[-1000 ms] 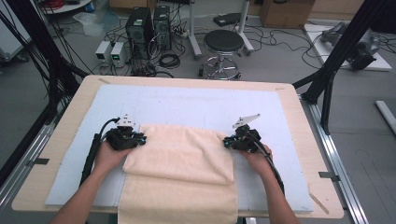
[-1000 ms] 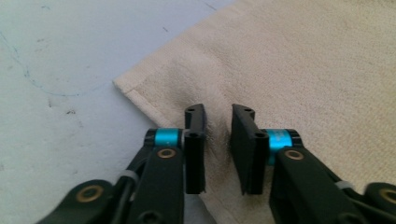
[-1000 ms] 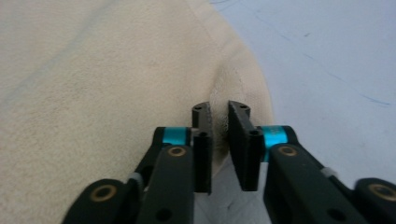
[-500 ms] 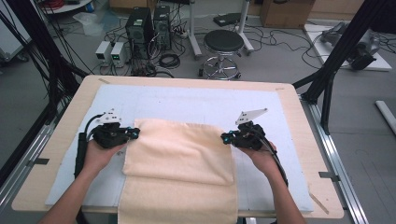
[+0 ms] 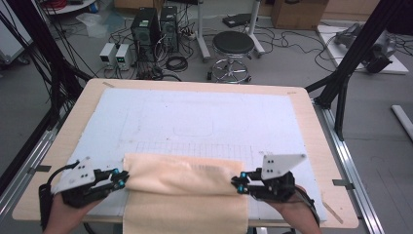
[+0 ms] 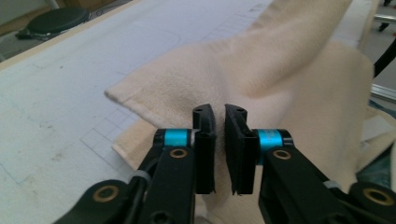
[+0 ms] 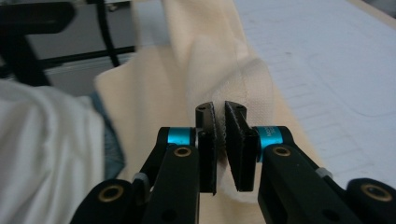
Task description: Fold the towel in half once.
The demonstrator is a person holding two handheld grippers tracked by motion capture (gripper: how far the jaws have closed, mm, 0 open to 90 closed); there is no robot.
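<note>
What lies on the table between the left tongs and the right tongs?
In the high view, the folded cream cloth towel spans from the left tongs to the right tongs, each clamped on an edge.

A cream towel lies at the table's near edge (folded over itself), its front part hanging off.

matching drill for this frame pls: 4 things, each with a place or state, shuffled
Things
1. cream towel
2. left gripper
3. right gripper
4. black stool

Place or state
A. on the floor beyond the table's far edge
B. shut on the towel's right end
C. folded, hanging over the table's near edge
D. shut on the towel's left end

Pairs: 1-C, 2-D, 3-B, 4-A
</note>
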